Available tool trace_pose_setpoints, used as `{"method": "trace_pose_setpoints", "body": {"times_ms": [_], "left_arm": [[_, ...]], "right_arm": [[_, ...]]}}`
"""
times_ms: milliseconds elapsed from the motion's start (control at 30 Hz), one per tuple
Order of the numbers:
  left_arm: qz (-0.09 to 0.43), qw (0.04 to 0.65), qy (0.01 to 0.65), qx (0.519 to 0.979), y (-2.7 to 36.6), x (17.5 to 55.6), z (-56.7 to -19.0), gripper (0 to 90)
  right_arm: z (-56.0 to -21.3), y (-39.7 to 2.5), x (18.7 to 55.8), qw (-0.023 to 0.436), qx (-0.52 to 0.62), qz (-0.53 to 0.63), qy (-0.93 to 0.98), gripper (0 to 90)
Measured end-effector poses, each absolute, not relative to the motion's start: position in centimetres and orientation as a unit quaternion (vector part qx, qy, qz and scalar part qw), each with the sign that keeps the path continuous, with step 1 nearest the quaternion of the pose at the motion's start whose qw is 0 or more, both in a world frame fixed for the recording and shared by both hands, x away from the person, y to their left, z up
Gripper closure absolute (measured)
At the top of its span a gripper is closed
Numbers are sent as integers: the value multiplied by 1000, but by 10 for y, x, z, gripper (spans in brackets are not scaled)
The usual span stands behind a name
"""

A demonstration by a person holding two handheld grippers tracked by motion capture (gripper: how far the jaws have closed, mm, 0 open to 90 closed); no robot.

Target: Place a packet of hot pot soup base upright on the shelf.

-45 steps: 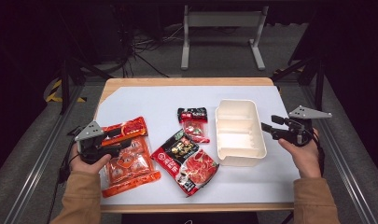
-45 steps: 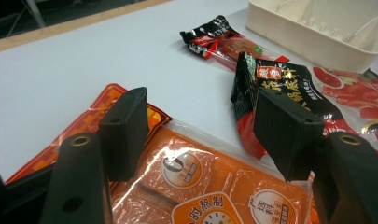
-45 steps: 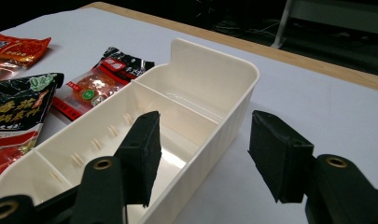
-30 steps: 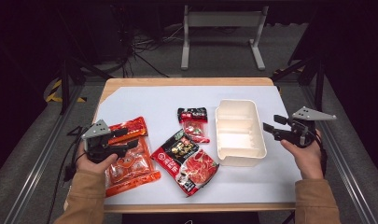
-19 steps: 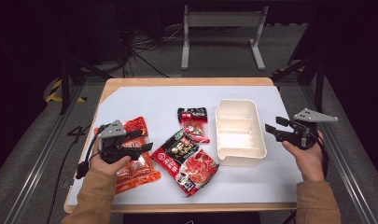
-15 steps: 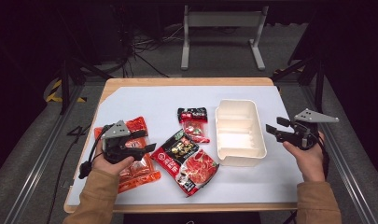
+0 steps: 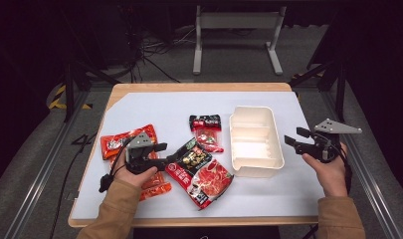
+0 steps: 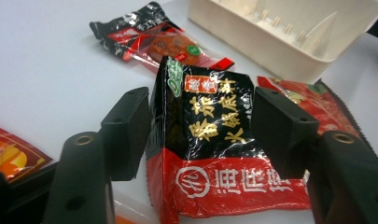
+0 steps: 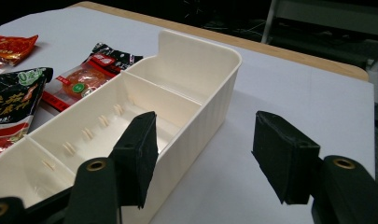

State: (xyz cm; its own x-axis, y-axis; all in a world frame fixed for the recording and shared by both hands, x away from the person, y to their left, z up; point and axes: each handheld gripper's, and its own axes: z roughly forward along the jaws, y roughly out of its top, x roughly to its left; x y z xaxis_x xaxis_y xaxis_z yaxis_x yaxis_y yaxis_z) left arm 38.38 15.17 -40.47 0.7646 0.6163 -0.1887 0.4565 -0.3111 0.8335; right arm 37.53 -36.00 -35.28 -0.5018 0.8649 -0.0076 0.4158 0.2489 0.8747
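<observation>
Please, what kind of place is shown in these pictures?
Probably a lab or studio set up for recording. A white-covered wooden table stands in a dark room, loose black cables lie on the grey floor, and a grey metal stand stands behind.

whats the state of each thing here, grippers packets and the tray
left gripper: open, jaws either side of the black and red packet
black and red packet: sealed, end lifted off the table
right gripper: open, one jaw over the tray rim, holding nothing
white tray: upright, compartments empty
small black packet: flat, sealed
orange packets: flat, partly under the left hand
</observation>
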Motion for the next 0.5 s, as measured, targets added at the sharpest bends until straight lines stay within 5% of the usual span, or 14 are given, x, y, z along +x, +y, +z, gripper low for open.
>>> {"method": "trace_pose_setpoints", "body": {"times_ms": [500], "left_arm": [[73,435,368,819,143,388,-431,471]], "right_arm": [[-357,-356,377,253,425,433,754,393]]}}
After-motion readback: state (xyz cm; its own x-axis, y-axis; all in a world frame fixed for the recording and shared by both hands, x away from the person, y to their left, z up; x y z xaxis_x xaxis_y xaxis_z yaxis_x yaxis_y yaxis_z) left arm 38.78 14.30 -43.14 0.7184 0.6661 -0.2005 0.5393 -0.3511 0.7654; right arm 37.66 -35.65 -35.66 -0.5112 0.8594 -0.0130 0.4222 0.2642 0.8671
